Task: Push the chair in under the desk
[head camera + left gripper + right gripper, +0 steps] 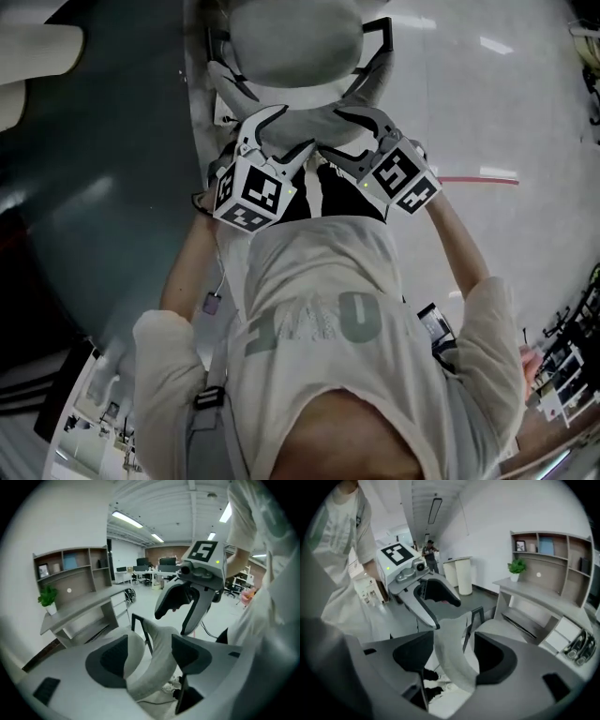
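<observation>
left gripper [149, 656] and right gripper [450, 658] straddle the backrest [159, 644], jaws spread, unclamped. the chair [292, 42] sits just beside the desk [103, 178]. a loose push may slip or skew it into the desk's edge.

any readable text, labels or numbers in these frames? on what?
Shirt print: large letters, creased and seen from above, not readable.
Marker cubes: black-and-white square codes only, no words.
Shelf items: too small to read.
Nothing else legible.
</observation>
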`<state>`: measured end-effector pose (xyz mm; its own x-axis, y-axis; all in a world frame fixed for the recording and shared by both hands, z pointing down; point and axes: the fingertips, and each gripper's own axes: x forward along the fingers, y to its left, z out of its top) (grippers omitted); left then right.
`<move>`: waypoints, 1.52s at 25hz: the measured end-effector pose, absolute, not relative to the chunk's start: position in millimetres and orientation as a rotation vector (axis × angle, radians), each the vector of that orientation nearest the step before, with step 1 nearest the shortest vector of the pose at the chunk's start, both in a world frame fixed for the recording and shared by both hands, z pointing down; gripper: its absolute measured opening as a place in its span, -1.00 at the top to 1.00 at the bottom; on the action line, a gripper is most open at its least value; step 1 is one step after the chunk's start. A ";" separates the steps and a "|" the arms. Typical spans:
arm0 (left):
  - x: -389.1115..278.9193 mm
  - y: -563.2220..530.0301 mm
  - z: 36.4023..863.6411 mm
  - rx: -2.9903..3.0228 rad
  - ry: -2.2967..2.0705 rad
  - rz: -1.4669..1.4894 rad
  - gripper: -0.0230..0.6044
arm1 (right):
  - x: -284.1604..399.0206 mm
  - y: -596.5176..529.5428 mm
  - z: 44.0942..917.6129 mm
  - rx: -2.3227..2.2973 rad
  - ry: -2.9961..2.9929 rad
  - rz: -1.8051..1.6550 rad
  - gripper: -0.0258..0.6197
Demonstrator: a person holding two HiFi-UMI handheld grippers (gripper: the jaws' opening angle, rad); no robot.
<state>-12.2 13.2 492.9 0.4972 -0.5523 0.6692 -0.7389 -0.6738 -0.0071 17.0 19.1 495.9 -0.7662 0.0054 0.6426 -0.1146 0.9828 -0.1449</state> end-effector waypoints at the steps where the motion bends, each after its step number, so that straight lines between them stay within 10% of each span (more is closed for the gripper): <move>1: -9.8 20.2 503.2 2.465 -1.033 0.990 0.01 | 21.5 25.8 507.4 0.038 -2.391 0.193 0.11; 16: -2.1 55.9 580.9 2.459 -0.699 1.411 0.00 | 41.3 52.1 596.9 -0.206 -2.087 -0.138 0.11; 22: 7.7 60.3 588.8 2.482 -0.617 1.484 0.42 | 39.6 48.0 613.5 -0.248 -2.024 -0.227 0.11; 26: 6.6 57.9 588.0 2.511 -0.615 1.541 0.52 | 37.2 52.2 614.6 -0.352 -1.990 -0.319 0.53; 38: 3.9 52.8 593.9 2.393 -0.608 1.499 0.50 | 35.9 50.4 617.0 -0.390 -2.021 -0.202 0.58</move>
